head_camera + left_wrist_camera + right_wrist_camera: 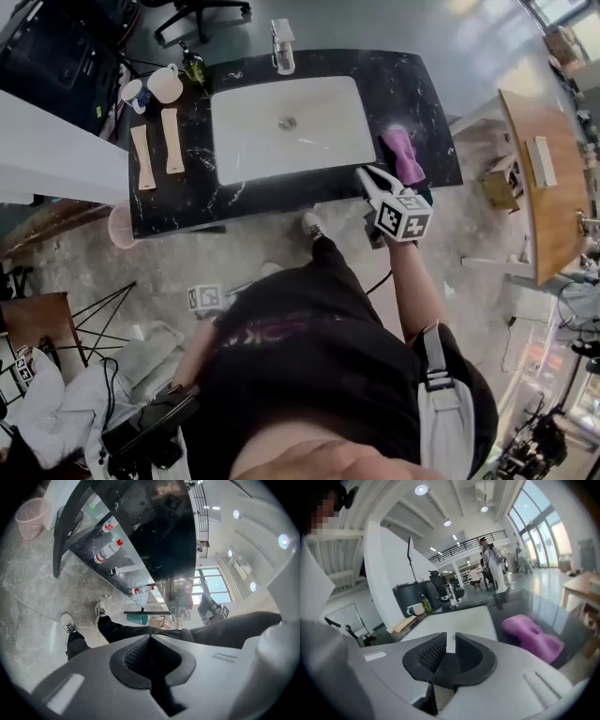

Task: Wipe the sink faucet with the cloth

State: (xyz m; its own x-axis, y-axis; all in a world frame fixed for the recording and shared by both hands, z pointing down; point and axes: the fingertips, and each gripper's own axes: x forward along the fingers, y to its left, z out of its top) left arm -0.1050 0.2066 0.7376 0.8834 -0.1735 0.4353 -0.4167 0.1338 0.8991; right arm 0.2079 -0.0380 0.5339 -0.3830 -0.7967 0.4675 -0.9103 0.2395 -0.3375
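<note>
The chrome faucet (282,47) stands at the far rim of the white sink (234,141), set in a black marble counter. In the right gripper view the faucet (451,594) shows small beyond the basin. A purple cloth (405,155) lies crumpled on the counter to the right of the sink. My right gripper (361,174) hovers at the counter's near edge, just left of the cloth (532,637). Its jaws (450,641) stand slightly apart and hold nothing. My left gripper (150,639) hangs low beside my leg with its jaws together and empty. Only its marker cube (206,298) shows in the head view.
Two mugs (155,86), a green bottle (194,67) and two wooden boards (157,148) sit on the counter's left part. A pink bin (120,228) stands under the left corner. A wooden table (544,187) is to the right. People stand far behind the counter (490,564).
</note>
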